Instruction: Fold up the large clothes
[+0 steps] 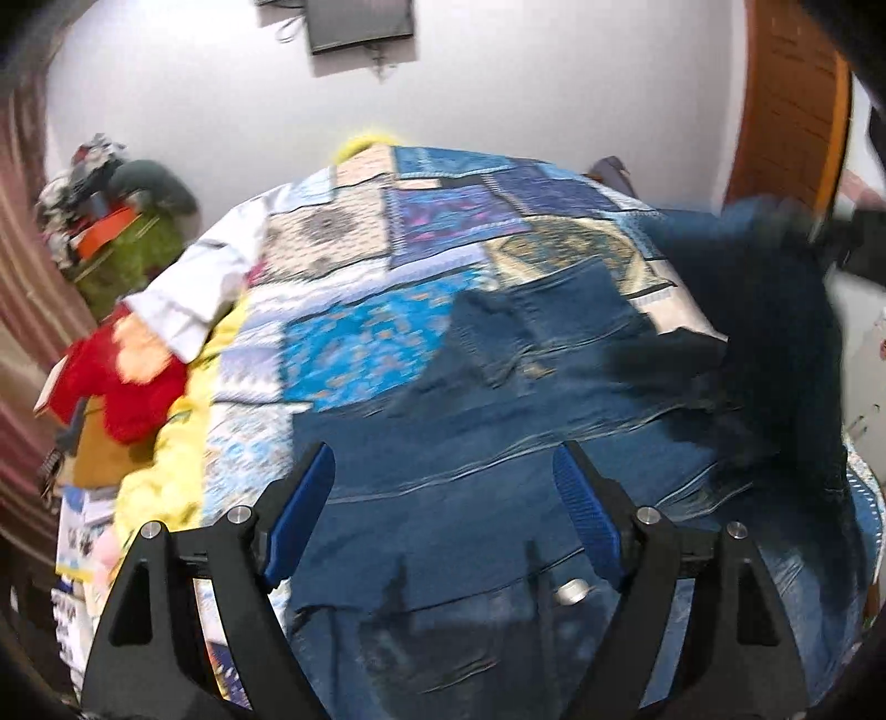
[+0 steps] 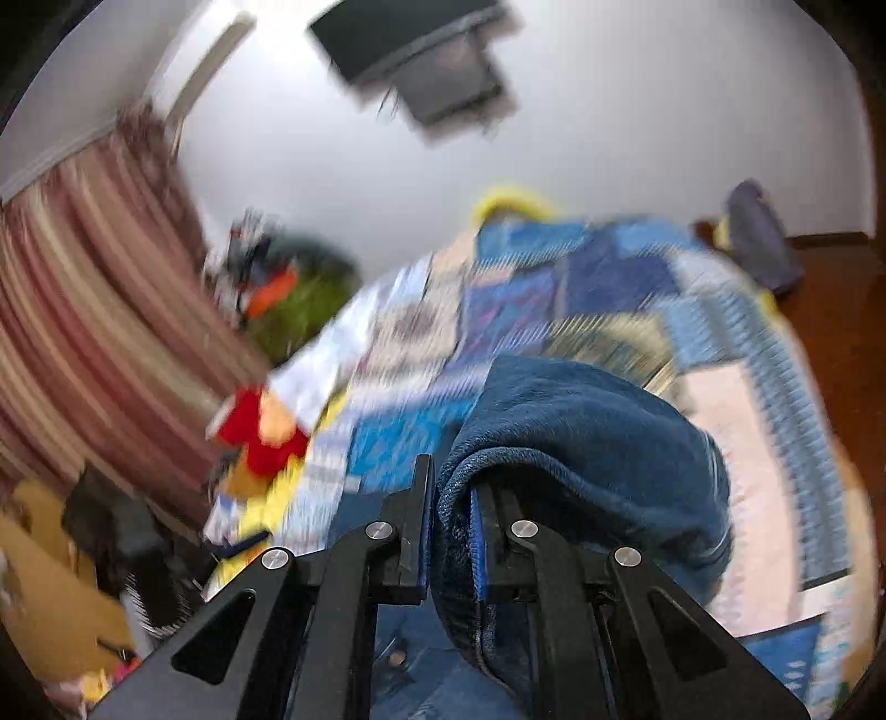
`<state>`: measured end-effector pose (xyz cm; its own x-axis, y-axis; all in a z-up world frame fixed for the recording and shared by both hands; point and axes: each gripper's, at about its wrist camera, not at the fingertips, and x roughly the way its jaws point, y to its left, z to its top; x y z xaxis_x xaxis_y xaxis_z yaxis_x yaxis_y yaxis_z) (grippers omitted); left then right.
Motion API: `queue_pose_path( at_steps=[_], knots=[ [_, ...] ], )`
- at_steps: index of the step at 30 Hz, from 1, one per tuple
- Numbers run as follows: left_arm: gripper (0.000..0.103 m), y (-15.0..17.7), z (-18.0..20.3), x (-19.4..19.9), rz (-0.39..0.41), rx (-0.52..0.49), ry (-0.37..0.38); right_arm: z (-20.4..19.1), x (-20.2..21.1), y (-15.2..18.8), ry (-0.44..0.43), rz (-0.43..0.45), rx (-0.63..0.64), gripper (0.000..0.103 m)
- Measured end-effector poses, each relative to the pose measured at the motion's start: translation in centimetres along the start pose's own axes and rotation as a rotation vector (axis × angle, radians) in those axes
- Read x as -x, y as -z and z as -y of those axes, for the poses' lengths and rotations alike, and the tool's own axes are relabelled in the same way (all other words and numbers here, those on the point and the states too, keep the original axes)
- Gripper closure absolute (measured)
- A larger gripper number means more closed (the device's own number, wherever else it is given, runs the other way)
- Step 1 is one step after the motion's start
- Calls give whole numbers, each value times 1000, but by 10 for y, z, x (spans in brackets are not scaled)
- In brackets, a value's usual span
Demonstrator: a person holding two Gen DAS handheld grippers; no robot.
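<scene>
On the bed (image 1: 354, 288), covered by one patchwork quilt in blues and creams, lies one pair of blue jeans (image 1: 470, 487), spread across the near half with its waistband and metal button closest to the left wrist camera. At the far left stand a striped curtain (image 2: 83, 310) and a green heap piled with clutter (image 1: 133, 249); then come one red soft toy (image 1: 122, 382) and one white garment (image 1: 188, 288) at the bed's left edge, with yellow bedding under them. One dark screen (image 1: 360, 22) hangs on the wall. The left hand-held gripper (image 1: 443, 504) hovers over the denim, tilted downward, its two blue-padded jaws spread wide and released, gripping nothing. Further right, the right hand-held gripper (image 2: 451, 531) is clenched on a fold of the jeans (image 2: 581, 443), lifted so that the cloth drapes over its right finger. A brown wooden door (image 1: 792, 99) stands at the far right.
</scene>
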<state>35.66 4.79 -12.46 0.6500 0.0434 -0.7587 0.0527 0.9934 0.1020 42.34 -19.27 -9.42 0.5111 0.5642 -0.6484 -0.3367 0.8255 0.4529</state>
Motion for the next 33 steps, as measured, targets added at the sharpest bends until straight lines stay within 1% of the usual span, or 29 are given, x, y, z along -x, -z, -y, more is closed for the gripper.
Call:
queue_pose_path(
  at_steps=[2,4,5,6,8,10,11,12,15,16,18,21,23,28,31,33],
  knots=[
    [22,12,-14,0,-17,21,-13,-6,-33,23,0,-89,4,94],
    [22,21,-22,-1,-39,31,-20,-4,-72,54,15,-218,6,94],
    [22,26,-24,-2,-47,32,-27,-3,-82,67,28,-258,14,94],
    [22,31,-27,-2,-56,33,-36,-3,-98,83,50,-318,26,94],
    [22,39,-30,-3,-69,33,-43,7,-115,105,88,-415,36,93],
    [22,44,-29,-4,-81,28,-40,11,-121,116,101,-464,41,93],
    [22,46,-28,-4,-84,23,-40,12,-120,119,94,-463,50,93],
    [22,46,-25,-4,-85,16,-40,12,-118,117,89,-470,58,93],
    [22,42,-14,-4,-79,-12,-34,15,-107,109,66,-529,45,93],
    [22,38,-9,-3,-73,-23,-27,12,-96,107,49,-530,45,93],
    [22,31,2,-1,-60,-43,-15,11,-80,105,39,-507,71,93],
    [22,15,26,1,-38,-82,29,8,-50,101,50,-449,144,93],
    [22,6,40,-2,-35,-98,52,12,-34,96,52,-410,163,93],
    [22,-20,83,-12,-43,-134,127,37,5,89,46,-351,144,93],
    [22,-30,107,-19,-47,-153,189,55,15,91,49,-336,111,93],
    [21,-28,125,-34,-78,-183,202,67,16,95,54,-335,87,93]
  ],
)
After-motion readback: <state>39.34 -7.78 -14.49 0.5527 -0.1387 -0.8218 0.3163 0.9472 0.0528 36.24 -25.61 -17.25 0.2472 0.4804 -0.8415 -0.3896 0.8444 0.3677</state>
